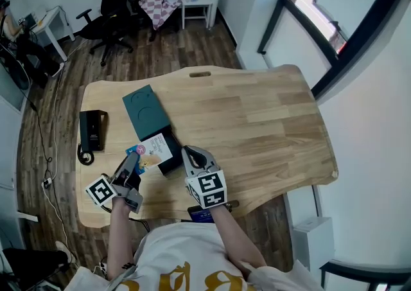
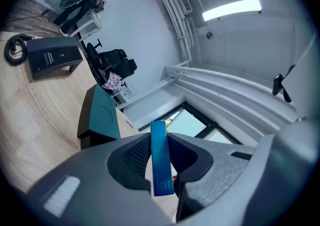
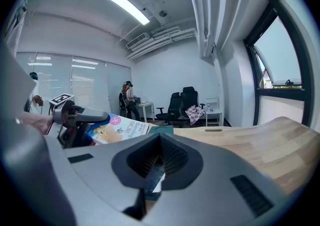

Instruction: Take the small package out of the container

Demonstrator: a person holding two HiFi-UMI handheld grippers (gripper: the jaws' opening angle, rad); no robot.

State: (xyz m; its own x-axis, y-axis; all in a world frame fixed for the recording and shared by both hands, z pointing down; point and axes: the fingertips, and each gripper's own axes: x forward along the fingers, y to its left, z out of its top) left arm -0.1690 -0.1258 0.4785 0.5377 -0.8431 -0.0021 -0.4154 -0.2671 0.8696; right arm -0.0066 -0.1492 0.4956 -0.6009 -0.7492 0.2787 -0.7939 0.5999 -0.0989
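Nearest the person, the left gripper (image 2: pixel 159 146) is clamped on 1 short end of the small package (image 2: pixel 161 157). This is a thin blue box seen edge-on between the pads, and its thickness keeps the jaws partly apart. Just to the right, the right gripper (image 3: pixel 152 162) has its jaws almost together. As far as I can judge they pinch the near wall of the dark container (image 1: pixel 172 160) and steady it.

The package's long axis runs from the left gripper toward the right and slightly away. Its free end therefore lies over the container's open top, close to the right gripper's tips. Whether it is fully clear of the rim cannot be told. Only the left gripper carries it, so I judge the coming move to be a pull up and leftward, off the container, while the right gripper holds the container down.

Farther out on the table (image 1: pixel 257 116) lie the teal lid (image 1: pixel 146 110) and, to its left, a black telephone (image 1: pixel 93 130).
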